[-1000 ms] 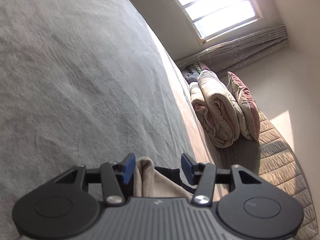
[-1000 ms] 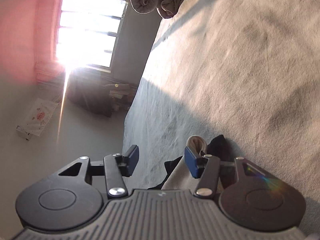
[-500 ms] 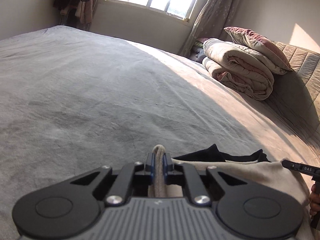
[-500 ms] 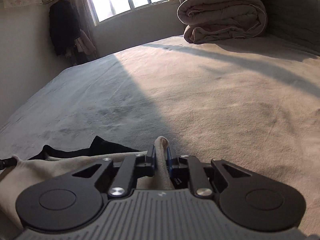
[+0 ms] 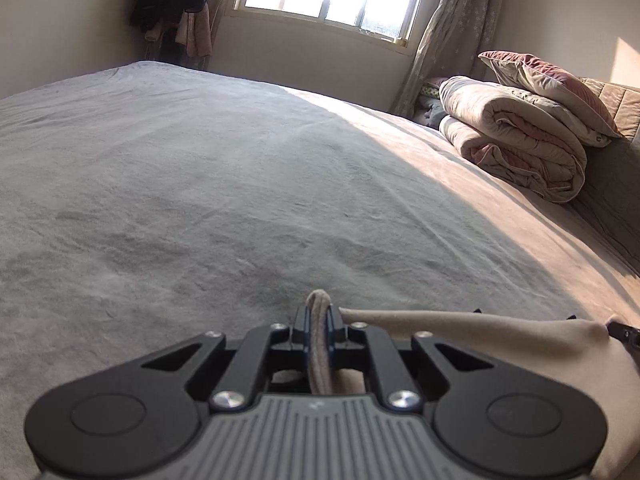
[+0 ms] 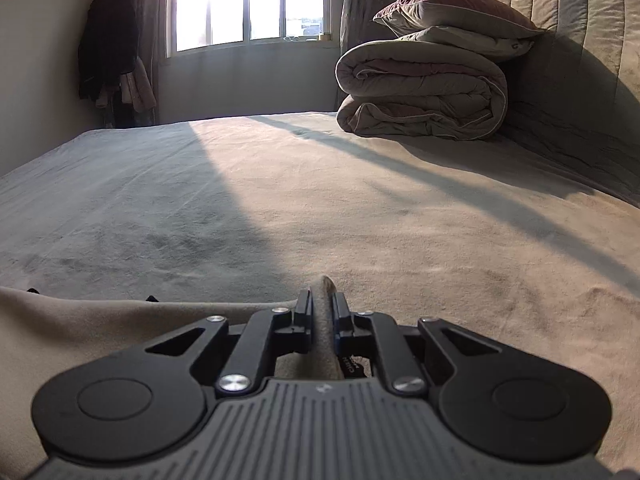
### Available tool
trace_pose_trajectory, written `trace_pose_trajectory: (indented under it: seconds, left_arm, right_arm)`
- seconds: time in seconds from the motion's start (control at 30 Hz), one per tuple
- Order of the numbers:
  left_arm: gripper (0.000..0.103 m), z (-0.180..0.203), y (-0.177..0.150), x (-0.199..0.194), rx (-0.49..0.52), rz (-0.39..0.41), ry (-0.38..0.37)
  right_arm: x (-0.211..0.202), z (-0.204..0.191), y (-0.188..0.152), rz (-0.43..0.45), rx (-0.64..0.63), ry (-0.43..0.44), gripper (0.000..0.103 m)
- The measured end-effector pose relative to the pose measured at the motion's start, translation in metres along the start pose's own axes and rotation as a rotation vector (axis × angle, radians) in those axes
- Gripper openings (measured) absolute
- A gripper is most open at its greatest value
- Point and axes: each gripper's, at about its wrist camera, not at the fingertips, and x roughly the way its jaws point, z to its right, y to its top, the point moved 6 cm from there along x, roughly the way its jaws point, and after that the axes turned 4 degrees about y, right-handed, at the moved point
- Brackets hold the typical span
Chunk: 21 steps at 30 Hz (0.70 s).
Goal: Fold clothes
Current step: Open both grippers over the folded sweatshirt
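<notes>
A beige garment (image 5: 480, 332) with a dark lining hangs stretched between both grippers above the grey bed (image 5: 200, 184). My left gripper (image 5: 318, 318) is shut on one bunched corner of it, and the cloth runs off to the right toward the tip of the other gripper (image 5: 622, 332). In the right wrist view my right gripper (image 6: 323, 306) is shut on the opposite corner, with the beige garment (image 6: 100, 328) spreading away to the left. Small dark points of the lining (image 6: 152, 299) peek above the top edge.
A folded duvet (image 6: 420, 92) with a pillow (image 6: 452, 10) on top lies against the quilted headboard (image 6: 580, 60) at the far right. Dark clothes (image 6: 106, 40) hang in the far left corner by the window (image 6: 248, 0). A band of sunlight crosses the bed (image 6: 320, 184).
Both grippers went from open to shut on the garment's corners a second ago, levelled out, then lifted and drew apart, pulling the top edge straighter and covering most of the dark lining.
</notes>
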Motion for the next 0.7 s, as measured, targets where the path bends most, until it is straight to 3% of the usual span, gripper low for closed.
trace_pose_trajectory:
  seconds: [0.1, 0.17, 0.27, 0.3, 0.37, 0.53, 0.67, 0.7]
  left_arm:
    - [0.011, -0.004, -0.001, -0.003, -0.033, -0.026, -0.002]
    - [0.017, -0.008, 0.001, -0.012, -0.065, -0.042, -0.004]
    - [0.027, -0.013, 0.004, -0.027, -0.113, -0.065, -0.007]
    - [0.035, -0.015, 0.005, -0.032, -0.131, -0.075, -0.008]
    - [0.044, -0.022, -0.002, -0.049, -0.196, -0.122, -0.016]
    - [0.051, -0.041, -0.019, -0.093, -0.361, -0.24, -0.038]
    - [0.073, -0.035, -0.042, -0.112, -0.533, -0.33, -0.127]
    - [0.074, -0.032, -0.045, -0.11, -0.559, -0.315, -0.13]
  right_arm:
    - [0.011, -0.002, -0.004, -0.063, -0.024, -0.021, 0.012]
    - [0.011, -0.005, -0.002, -0.078, -0.056, -0.033, 0.012]
    - [-0.003, -0.004, 0.005, -0.074, -0.035, -0.016, 0.035]
    - [-0.013, 0.0, 0.008, -0.063, -0.006, -0.009, 0.044]
    - [-0.031, 0.007, 0.01, -0.064, 0.047, 0.015, 0.05]
    - [-0.076, 0.028, 0.005, -0.114, 0.206, 0.069, 0.05]
    - [-0.114, 0.04, -0.007, -0.174, 0.407, 0.103, 0.052]
    - [-0.12, 0.04, -0.011, -0.185, 0.45, 0.112, 0.057]
